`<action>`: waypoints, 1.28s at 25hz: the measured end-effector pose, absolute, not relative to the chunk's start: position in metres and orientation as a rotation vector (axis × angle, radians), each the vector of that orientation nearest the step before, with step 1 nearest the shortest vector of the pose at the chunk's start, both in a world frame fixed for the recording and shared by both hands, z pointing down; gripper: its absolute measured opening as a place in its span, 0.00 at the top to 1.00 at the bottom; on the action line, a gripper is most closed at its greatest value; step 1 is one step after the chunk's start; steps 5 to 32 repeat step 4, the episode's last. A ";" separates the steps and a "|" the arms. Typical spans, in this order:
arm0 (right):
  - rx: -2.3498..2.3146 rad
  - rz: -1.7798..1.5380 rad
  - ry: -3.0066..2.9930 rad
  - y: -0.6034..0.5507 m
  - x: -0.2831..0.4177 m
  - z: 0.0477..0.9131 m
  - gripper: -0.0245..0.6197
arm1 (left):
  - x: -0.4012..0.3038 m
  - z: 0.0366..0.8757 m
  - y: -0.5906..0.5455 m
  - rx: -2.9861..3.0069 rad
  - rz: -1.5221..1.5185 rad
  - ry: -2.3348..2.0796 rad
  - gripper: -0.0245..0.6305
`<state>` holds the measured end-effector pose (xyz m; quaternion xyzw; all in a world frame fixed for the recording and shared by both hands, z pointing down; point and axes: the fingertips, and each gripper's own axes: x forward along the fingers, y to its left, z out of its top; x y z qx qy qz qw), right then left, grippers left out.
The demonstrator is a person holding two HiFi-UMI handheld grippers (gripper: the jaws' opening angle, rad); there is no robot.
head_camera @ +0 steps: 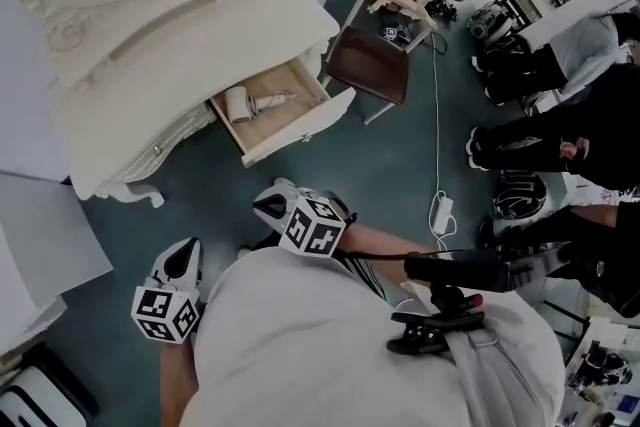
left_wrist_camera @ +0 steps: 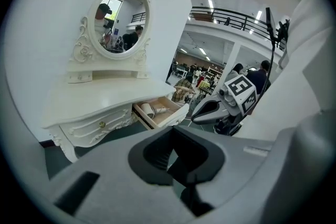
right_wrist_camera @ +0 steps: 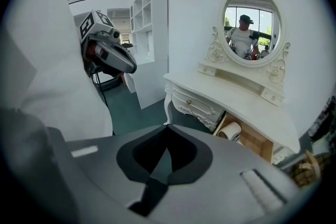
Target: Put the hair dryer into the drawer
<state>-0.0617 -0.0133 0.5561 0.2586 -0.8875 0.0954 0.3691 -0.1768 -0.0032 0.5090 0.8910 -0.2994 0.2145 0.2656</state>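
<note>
The white hair dryer (head_camera: 250, 103) lies inside the open wooden drawer (head_camera: 300, 130) of the white dressing table (head_camera: 150, 25). It also shows in the left gripper view as the hair dryer (left_wrist_camera: 152, 110) in the drawer (left_wrist_camera: 169, 117), and in the right gripper view as the hair dryer (right_wrist_camera: 230, 131) in the drawer (right_wrist_camera: 254, 143). My left gripper (head_camera: 185, 257) hangs over the floor well short of the table, shut and empty. My right gripper (head_camera: 268, 205) is nearer the drawer but apart from it, also shut with nothing in it. Each gripper sees the other: right gripper (left_wrist_camera: 209, 110), left gripper (right_wrist_camera: 113, 55).
A chair with a brown seat (head_camera: 370, 65) stands just right of the drawer. A white power strip (head_camera: 441, 213) and its cable lie on the dark floor. People's legs (head_camera: 520, 145) crowd the right side. An oval mirror (left_wrist_camera: 118, 18) tops the table; a white shelf unit (right_wrist_camera: 149, 34) stands beside it.
</note>
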 end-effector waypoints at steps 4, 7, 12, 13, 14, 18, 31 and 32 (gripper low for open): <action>0.673 0.270 -2.263 -0.037 -0.022 0.564 0.96 | -0.145 0.510 -0.042 2.412 0.582 -0.813 0.96; 0.673 0.270 -2.263 -0.037 -0.022 0.564 0.96 | -0.145 0.510 -0.042 2.412 0.582 -0.813 0.96; 0.673 0.270 -2.263 -0.037 -0.022 0.564 0.96 | -0.145 0.510 -0.042 2.412 0.582 -0.813 0.96; 0.673 0.270 -2.263 -0.037 -0.022 0.564 0.96 | -0.145 0.510 -0.042 2.412 0.582 -0.813 0.96; 0.673 0.270 -2.263 -0.037 -0.022 0.564 0.96 | -0.145 0.510 -0.042 2.412 0.582 -0.813 0.96; 0.673 0.270 -2.263 -0.037 -0.022 0.564 0.96 | -0.145 0.510 -0.042 2.412 0.582 -0.813 0.96; 0.673 0.270 -2.263 -0.037 -0.022 0.564 0.96 | -0.145 0.510 -0.042 2.412 0.582 -0.813 0.96; 0.673 0.270 -2.263 -0.037 -0.022 0.564 0.96 | -0.145 0.510 -0.042 2.412 0.582 -0.813 0.96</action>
